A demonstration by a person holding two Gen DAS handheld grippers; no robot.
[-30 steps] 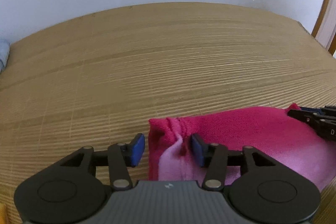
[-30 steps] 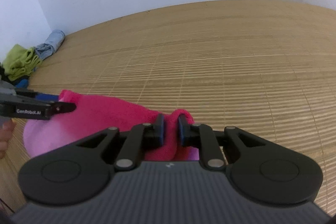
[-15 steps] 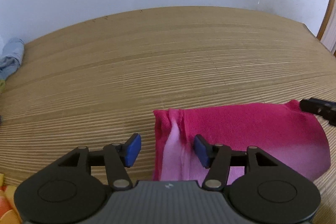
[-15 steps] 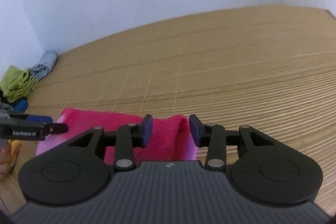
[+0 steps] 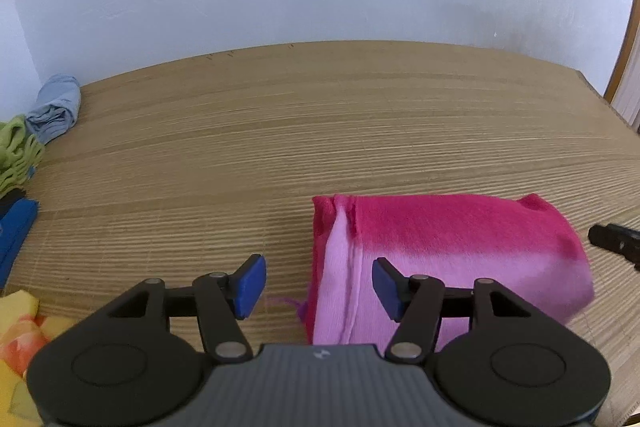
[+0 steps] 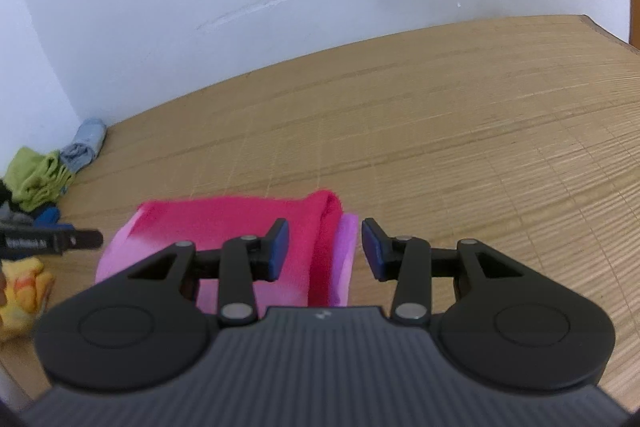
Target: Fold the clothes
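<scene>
A folded garment (image 5: 460, 239), deep pink fading to pale pink, lies flat on the bamboo mat (image 5: 320, 131). My left gripper (image 5: 319, 283) hovers above its left edge with the jaws opening; the blue pads touch no cloth. In the right wrist view the same garment (image 6: 224, 219) lies under my right gripper (image 6: 325, 249), which is open above the garment's right folded edge and holds nothing. Each view shows the other gripper's black tip at its side: the right gripper's tip (image 5: 612, 243) and the left gripper's tip (image 6: 52, 241).
At the mat's left edge lies a heap of clothes: a grey-blue roll (image 5: 56, 109), a green piece (image 5: 16, 155), a blue piece (image 5: 16, 231) and a yellow-orange cloth (image 5: 20, 331). A white wall stands behind the mat. A wooden frame (image 5: 624, 67) rises at the right.
The right gripper was shut on the garment's folded corner and has let go. Both grippers have opened wider, pulled back and risen; the garment now lies flat and more of it shows.
</scene>
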